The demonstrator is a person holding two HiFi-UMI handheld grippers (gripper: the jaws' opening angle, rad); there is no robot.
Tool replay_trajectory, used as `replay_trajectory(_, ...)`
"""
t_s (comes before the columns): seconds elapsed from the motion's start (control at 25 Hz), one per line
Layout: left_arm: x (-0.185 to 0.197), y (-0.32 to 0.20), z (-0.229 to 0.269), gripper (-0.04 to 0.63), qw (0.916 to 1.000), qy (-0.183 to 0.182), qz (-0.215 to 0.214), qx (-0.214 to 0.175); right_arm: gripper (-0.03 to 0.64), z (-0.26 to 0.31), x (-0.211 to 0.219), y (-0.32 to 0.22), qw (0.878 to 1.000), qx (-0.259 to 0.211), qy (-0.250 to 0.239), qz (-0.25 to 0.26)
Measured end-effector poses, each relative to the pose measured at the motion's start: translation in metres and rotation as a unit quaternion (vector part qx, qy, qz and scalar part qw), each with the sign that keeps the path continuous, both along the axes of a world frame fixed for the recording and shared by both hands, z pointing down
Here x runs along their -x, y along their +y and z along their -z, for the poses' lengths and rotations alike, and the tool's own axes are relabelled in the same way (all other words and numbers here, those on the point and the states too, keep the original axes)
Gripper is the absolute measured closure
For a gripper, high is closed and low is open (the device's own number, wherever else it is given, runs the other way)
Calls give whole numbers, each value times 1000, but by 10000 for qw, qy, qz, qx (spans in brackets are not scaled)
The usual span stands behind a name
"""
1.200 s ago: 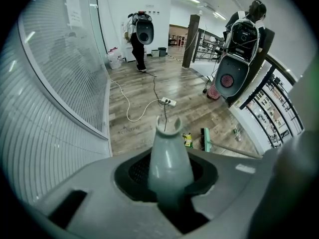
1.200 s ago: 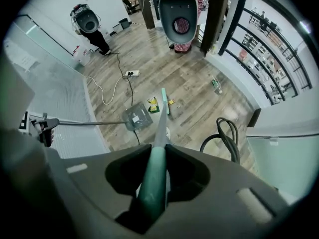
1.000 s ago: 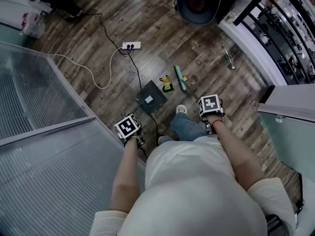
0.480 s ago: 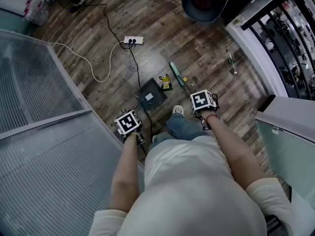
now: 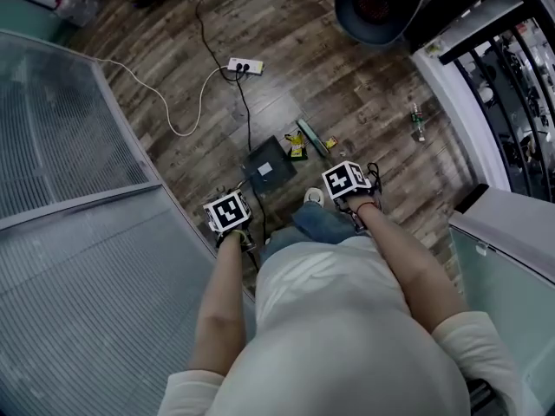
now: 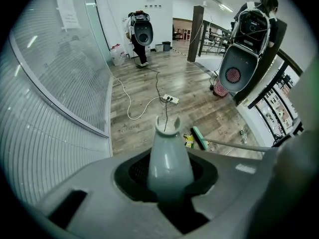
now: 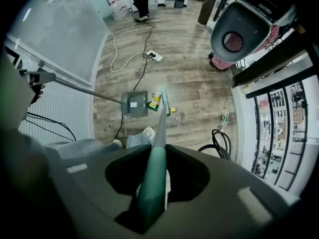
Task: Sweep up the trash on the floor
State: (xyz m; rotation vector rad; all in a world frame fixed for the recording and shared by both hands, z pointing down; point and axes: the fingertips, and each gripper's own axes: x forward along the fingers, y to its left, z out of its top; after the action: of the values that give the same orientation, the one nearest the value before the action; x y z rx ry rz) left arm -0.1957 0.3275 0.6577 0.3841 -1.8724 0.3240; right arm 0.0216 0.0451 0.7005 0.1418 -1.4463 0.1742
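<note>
My left gripper (image 5: 229,214) is shut on the grey dustpan handle (image 6: 167,156). The dark dustpan (image 5: 267,166) rests on the wood floor ahead of my feet. My right gripper (image 5: 348,183) is shut on the green broom handle (image 7: 153,180). The green broom head (image 5: 310,136) lies on the floor just right of the dustpan. A yellow wrapper (image 5: 297,148) sits between the broom head and the dustpan's right edge. A small scrap (image 5: 329,142) lies right of the broom head. Both show in the right gripper view: the wrapper (image 7: 155,99) and the scrap (image 7: 173,109).
A small bottle (image 5: 418,121) lies on the floor at the far right near a white base. A power strip (image 5: 244,66) with black and white cables sits beyond the dustpan. A ribbed glass wall (image 5: 78,232) runs along the left. A big dark round unit (image 5: 377,3) stands ahead.
My right gripper has moved left, and the broom head now lies closer to the yellow wrapper and the dustpan. The left gripper and the dustpan have hardly moved.
</note>
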Motion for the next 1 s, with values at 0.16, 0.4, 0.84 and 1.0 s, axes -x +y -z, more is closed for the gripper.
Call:
replay_trajectory(0.16,2,-1,-2,502,10000,-13,-31,1,518,-4,0,5,9996,26,36,295)
replay_trajectory(0.4,3,-1,-3,502,10000,-29,-22,-21,518,-5,9,19,9997,231,60,35)
replay_trajectory(0.84,10,-5,0,502,10000,-26,-35,-54,518,-4,15,47,9992,387,53,-62)
replay_trajectory(1.0,16,7,4,501,9996,-113,-77,251,518,-3,17,60,9988,466,59,-148)
